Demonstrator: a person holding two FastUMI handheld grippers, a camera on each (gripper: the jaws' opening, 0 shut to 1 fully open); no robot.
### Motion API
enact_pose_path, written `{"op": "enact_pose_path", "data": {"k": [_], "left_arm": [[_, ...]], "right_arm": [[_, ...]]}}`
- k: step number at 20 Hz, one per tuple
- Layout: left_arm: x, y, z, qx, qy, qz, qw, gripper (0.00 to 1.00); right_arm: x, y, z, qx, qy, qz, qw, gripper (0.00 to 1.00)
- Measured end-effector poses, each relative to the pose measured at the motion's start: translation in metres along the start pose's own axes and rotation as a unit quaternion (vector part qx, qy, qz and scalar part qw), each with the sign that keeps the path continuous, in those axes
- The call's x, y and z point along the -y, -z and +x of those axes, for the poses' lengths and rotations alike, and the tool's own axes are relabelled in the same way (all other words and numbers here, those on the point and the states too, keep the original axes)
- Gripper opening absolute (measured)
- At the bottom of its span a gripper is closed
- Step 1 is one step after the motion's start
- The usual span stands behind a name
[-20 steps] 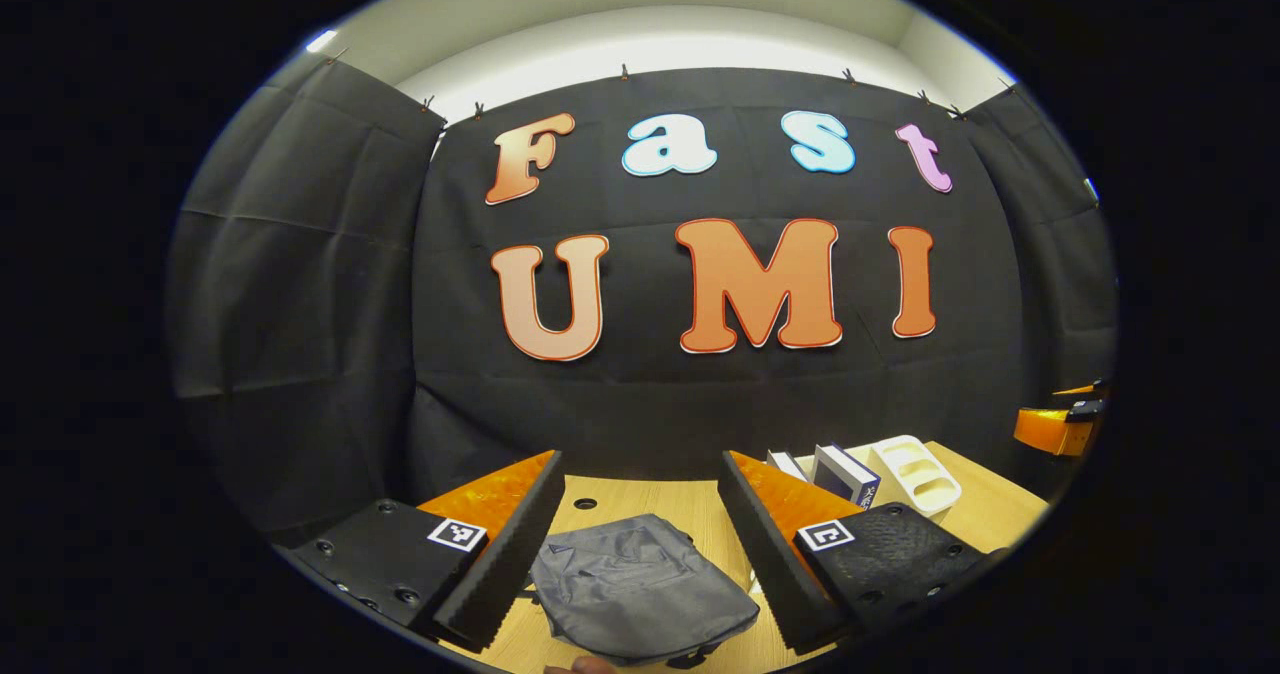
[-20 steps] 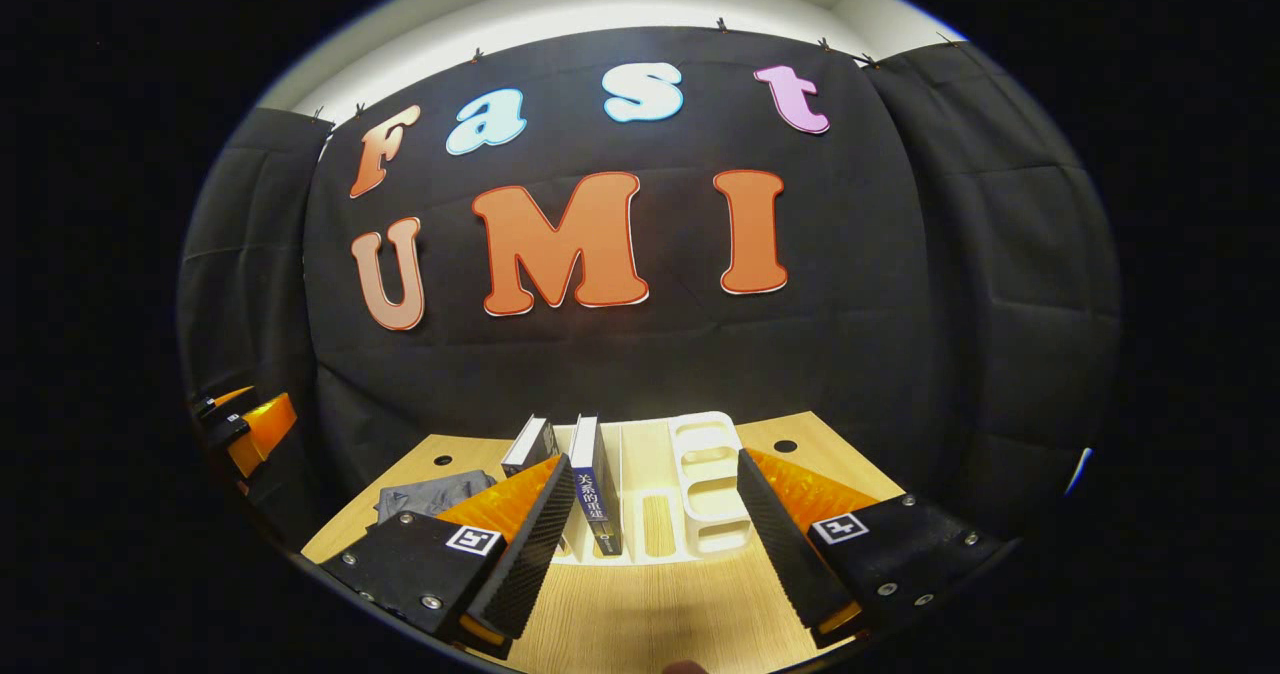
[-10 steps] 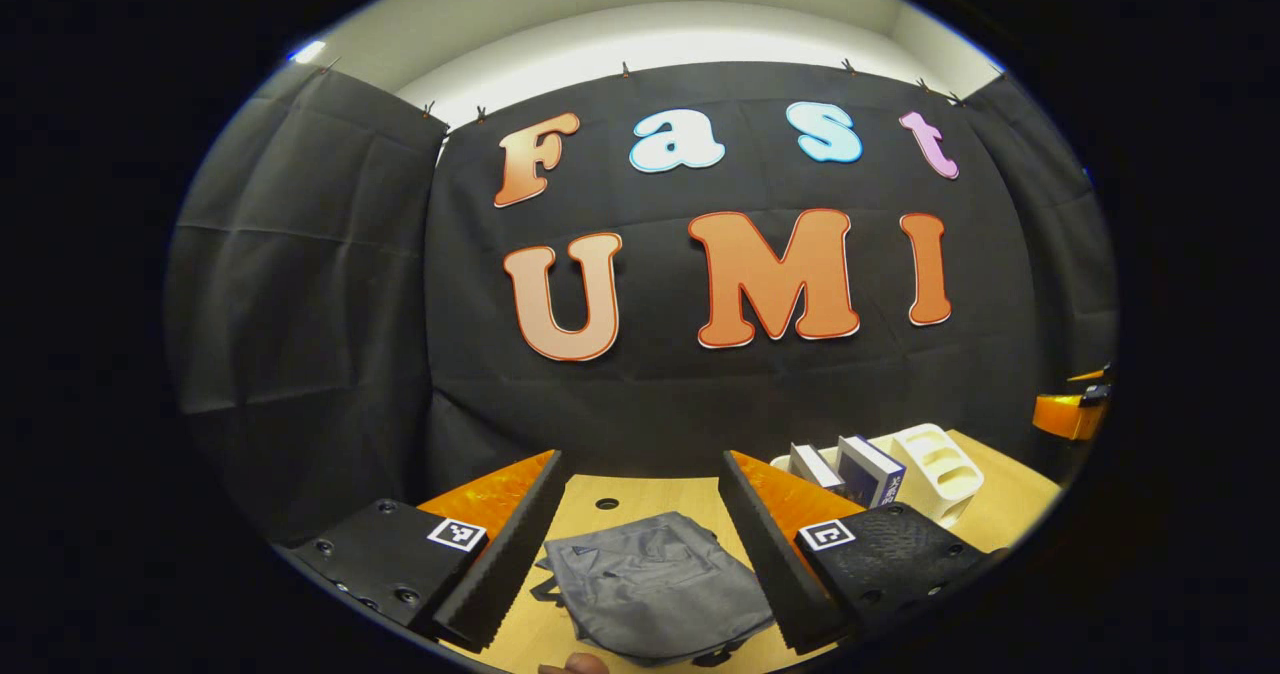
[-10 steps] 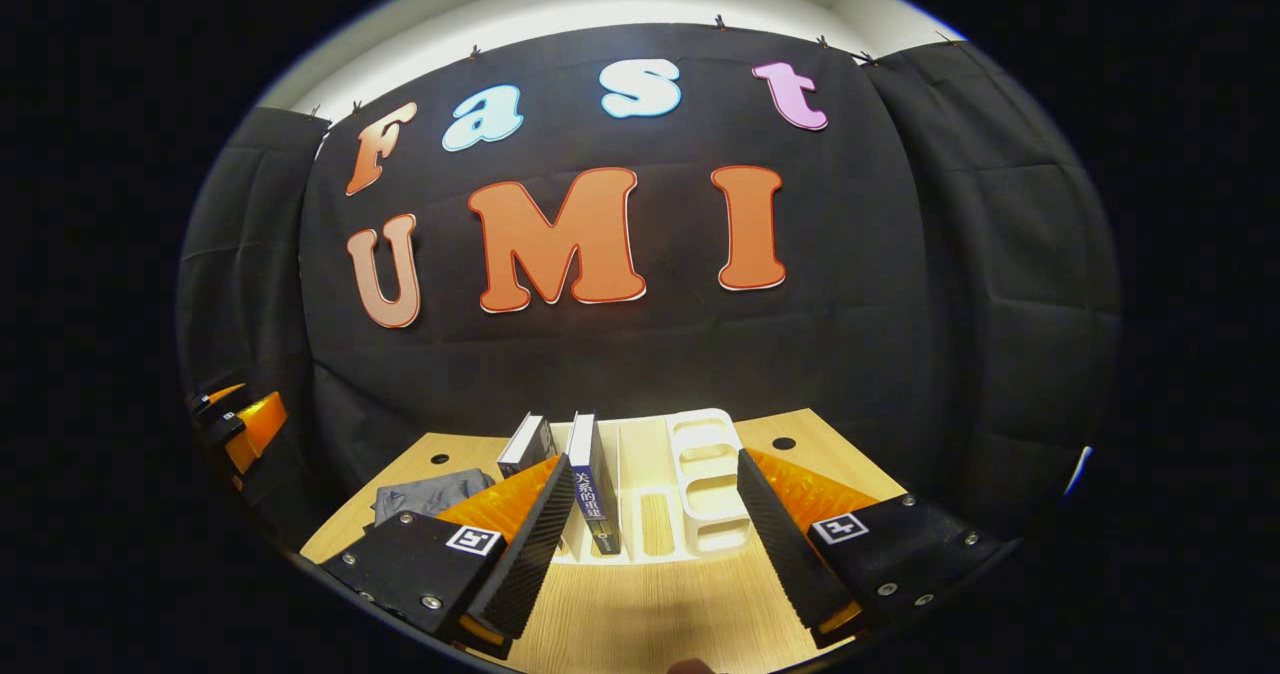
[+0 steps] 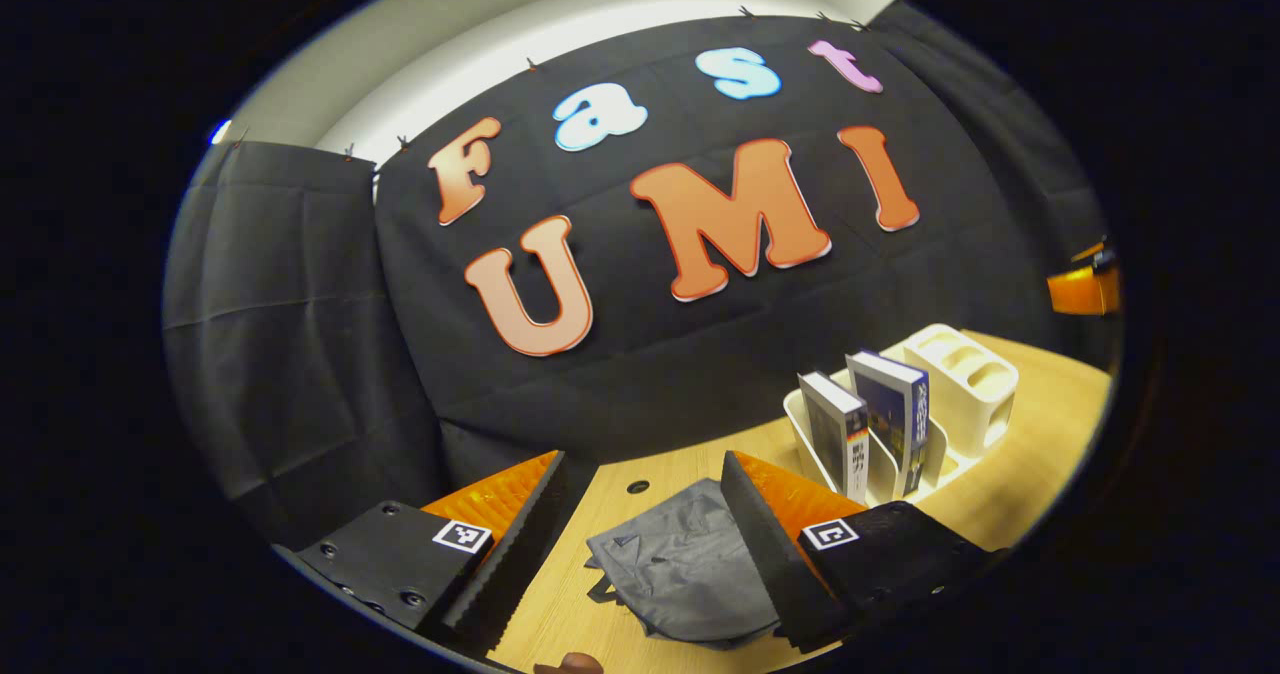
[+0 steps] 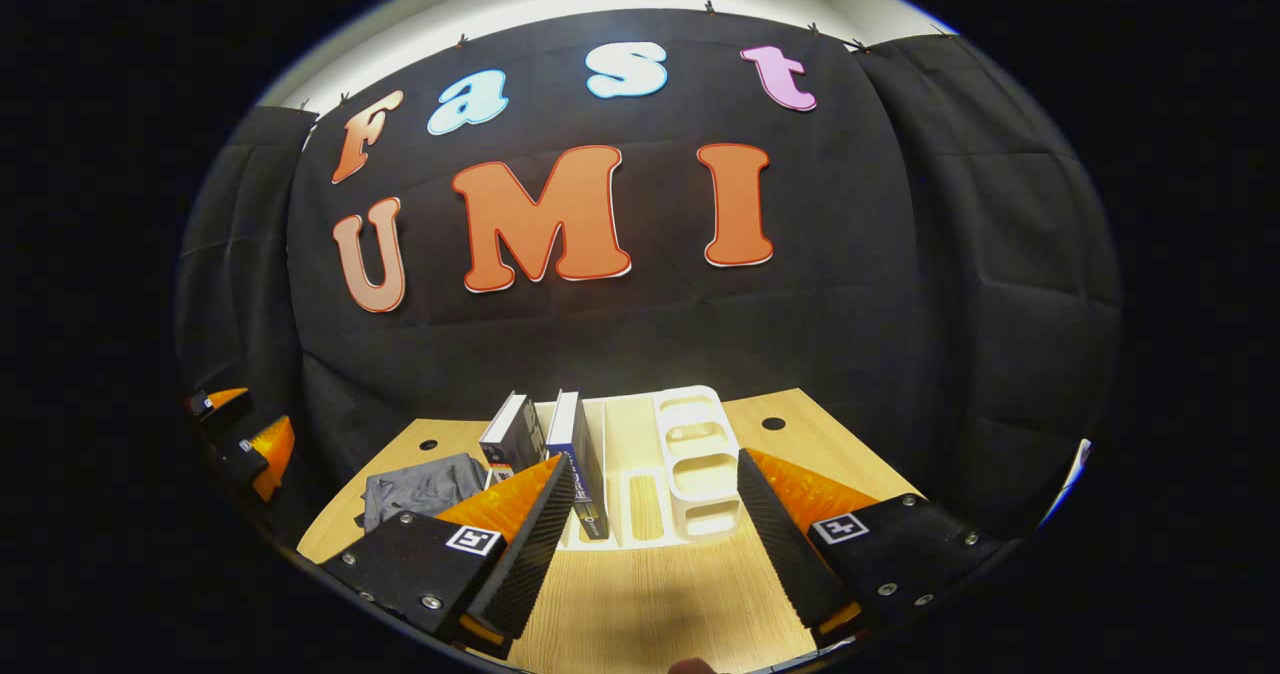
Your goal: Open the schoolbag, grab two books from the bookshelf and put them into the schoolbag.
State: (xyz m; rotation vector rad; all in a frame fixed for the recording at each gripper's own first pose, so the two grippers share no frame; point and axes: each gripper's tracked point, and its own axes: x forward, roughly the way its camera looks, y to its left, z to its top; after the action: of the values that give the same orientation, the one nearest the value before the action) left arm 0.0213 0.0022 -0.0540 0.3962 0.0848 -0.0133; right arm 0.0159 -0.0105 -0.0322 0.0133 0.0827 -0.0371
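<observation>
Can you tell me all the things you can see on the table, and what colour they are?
schoolbag: one, grey, lying flat on the table, ahead of the left tool.
books: two, dark covers with white page edges, standing side by side in the bookshelf.
bookshelf: one, cream white, on the table at the back, ahead of the right tool; most of its slots hold nothing.
table: one, light wood, with small round dark holes near its far edge.
booth wall: black cloth, behind the table.
left tool: one, open, above the schoolbag, holding nothing.
right tool: one, open, facing the bookshelf, holding nothing.
</observation>
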Motion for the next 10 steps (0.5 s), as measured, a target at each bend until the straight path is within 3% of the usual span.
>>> {"op": "enact_pose_path", "data": {"k": [4,10], "left_arm": [[0.035,0.025,0.003,-0.017,0.032,0.055,0.998,0.97],[0.081,0.068,0.001,-0.027,0.065,0.168,0.983,0.98]], "right_arm": [[0.012,0.014,0.002,-0.018,0.014,0.003,1.000,0.97],[0.034,0.038,0.002,-0.046,0.044,0.004,0.998,0.97]]}}
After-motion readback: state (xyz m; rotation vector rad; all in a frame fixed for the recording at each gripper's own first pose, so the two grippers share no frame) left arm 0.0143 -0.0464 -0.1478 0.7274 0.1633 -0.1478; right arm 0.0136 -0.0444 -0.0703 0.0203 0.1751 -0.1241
